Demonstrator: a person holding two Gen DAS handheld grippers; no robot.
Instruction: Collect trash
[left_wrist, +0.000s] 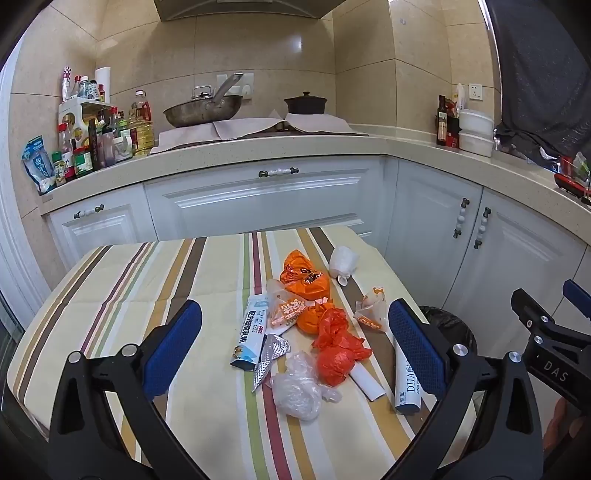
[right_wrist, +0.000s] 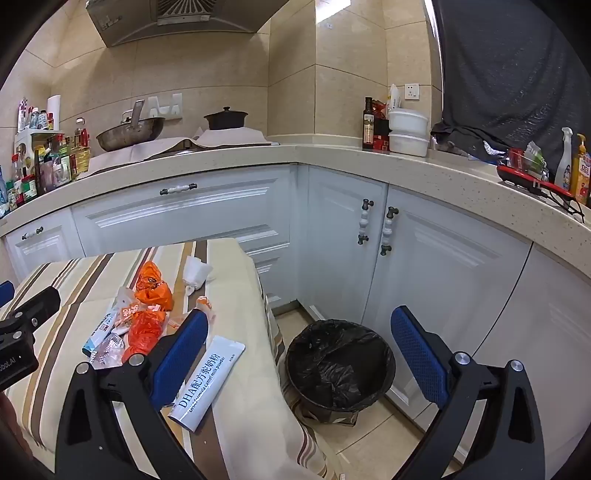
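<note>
Left gripper (left_wrist: 293, 345) hangs over the striped table (left_wrist: 147, 280), jaws wide apart, gripping nothing. Under it lies the trash: an orange bag (left_wrist: 304, 278), a red bag (left_wrist: 338, 350), a clear plastic wad (left_wrist: 297, 387), a foil strip (left_wrist: 271, 354) and a blue-white sachet (left_wrist: 251, 336). Right gripper (right_wrist: 299, 360) is spread open too, empty, over the table edge and the bin (right_wrist: 340, 363). The bin sits on the floor beside the table, lined with a black bag, no trash visible inside. A white milk powder sachet (right_wrist: 208, 380) rests near the table edge.
</note>
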